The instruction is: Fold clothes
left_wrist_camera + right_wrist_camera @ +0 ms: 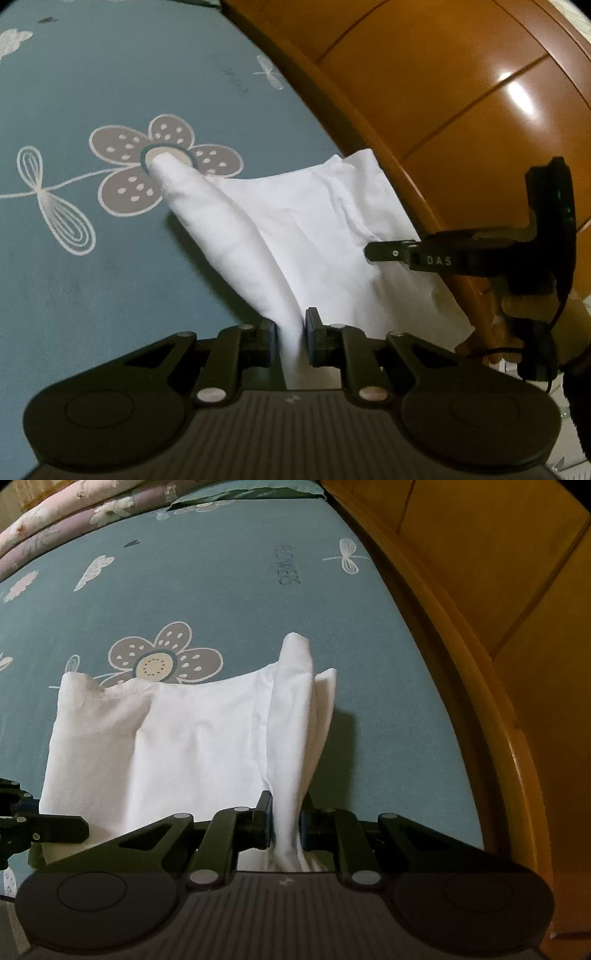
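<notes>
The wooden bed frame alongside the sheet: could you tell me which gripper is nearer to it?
Right. The right gripper grips the white garment on the side by the wooden bed frame; the left gripper grips its other side, farther away.

light: dim warm indoor light | glare: bright white spots on the glossy orange-brown wooden panel [480, 110] | shadows: the white cotton garment [192, 738] casts a dark shadow to its right on the teal flower-printed bed sheet [221, 583] | distortion: strong fisheye bending, black corners | focus: slightly soft, edges blurred
</notes>
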The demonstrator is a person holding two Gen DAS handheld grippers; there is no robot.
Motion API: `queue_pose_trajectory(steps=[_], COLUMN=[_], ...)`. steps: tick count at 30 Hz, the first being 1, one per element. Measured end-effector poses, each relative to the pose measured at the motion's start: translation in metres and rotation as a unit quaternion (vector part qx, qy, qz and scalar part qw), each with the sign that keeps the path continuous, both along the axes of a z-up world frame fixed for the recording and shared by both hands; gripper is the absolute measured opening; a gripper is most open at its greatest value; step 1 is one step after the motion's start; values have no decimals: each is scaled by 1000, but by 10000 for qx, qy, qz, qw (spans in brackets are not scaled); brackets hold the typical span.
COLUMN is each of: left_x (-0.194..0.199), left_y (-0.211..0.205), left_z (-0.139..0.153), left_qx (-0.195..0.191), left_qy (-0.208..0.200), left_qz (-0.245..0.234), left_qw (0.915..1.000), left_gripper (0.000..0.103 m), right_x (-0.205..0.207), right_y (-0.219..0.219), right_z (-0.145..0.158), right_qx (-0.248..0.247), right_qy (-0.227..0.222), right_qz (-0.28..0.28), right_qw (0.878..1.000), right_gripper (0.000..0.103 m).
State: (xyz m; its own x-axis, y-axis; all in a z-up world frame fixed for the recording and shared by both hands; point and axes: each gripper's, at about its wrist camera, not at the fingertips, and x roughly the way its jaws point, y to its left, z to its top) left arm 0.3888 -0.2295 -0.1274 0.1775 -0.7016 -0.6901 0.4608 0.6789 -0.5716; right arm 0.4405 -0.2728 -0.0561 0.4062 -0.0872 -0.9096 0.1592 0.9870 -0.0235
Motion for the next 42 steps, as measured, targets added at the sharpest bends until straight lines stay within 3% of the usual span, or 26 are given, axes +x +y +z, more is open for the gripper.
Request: queue_pose_trajectory(steps=[4,6,8,12,16,19,23,29,32,36,42], left_x=[1,4,5,14,29,44,44,31,33,44,57], left_y=[-4,-3,2,24,39,24,-2,-4,1,-5,-65], left_z=[-5,-4,1,19,37,38,23,-4,5,30,57], left_qx=[59,118,231,547,652,471,371,767,914,849,494], left_qy=[62,132,99,-379,-801,-807,-873,-725,-678,-978,-1317], left_qz=[-101,-134,-204,-220,-85,-116,-411,-548,-640,-720,-1197], left_qw=[9999,9998,9995,9975,9946,9956,9946,9929,9914,9890,9828], left_gripper=[17,22,29,44,46,51,51,51,51,51,55], right_x=[2,0,-5,-19,-33,-31,-26,-30,-34,-59,-92], right_y=[-6,-10,-17,-31,-25,-15,-13,-33,-42,-39,-20], right_z=[-17,-20,-16,0,14,4,-21,-33,-26,-5,-8], right_qx=[-42,-112,-193,-219,125,451,298,281,266,449,430], right_qy=[70,63,12,-191,-530,-477,-380,-361,-362,-555,-373], right_qz=[-190,-344,-576,-928,-796,-635,-899,-1113,-1208,-1243,-1325], right_qw=[9998,9993,9982,9953,9953,9958,9948,9927,9917,9897,9895], right_gripper=[19,37,45,46,46,46,46,46,46,50,55])
